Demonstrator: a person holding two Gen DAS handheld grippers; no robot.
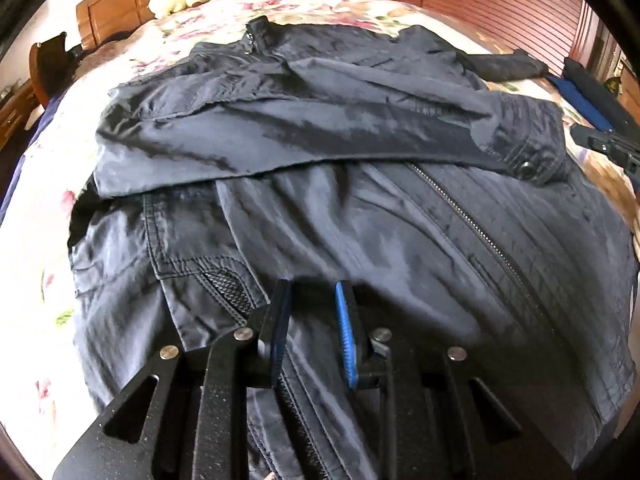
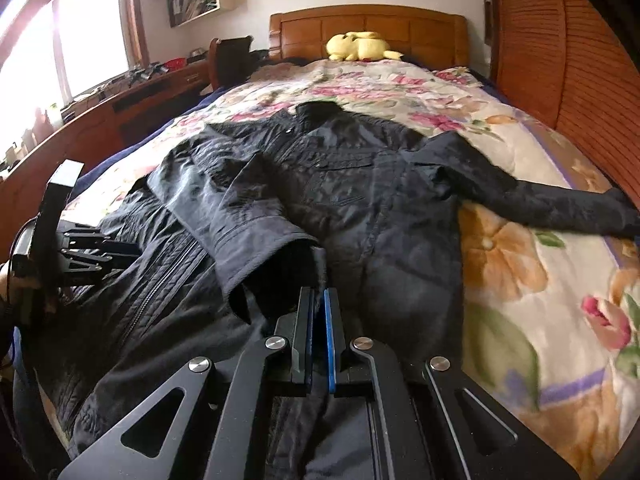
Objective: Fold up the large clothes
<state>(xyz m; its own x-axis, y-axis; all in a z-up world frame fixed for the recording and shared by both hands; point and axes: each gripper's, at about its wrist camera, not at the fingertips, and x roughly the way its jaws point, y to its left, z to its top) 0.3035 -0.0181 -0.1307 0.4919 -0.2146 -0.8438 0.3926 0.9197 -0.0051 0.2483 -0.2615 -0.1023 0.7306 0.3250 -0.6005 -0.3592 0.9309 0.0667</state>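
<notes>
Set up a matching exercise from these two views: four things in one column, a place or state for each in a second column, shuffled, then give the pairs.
Things:
1. yellow plush toy
2. folded sleeve
3. other sleeve
4. right gripper

Places or states:
A. stretched out sideways on the floral bedspread
B. jaws shut
C. by the wooden headboard
D. laid across the jacket front

Pairs: 1-C, 2-D, 3-A, 4-B

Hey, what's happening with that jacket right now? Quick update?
Left gripper open above jacket. Right gripper shut, apparently pinching its cloth. One sleeve folded across, other sleeve still out. Nothing blocking.
</notes>
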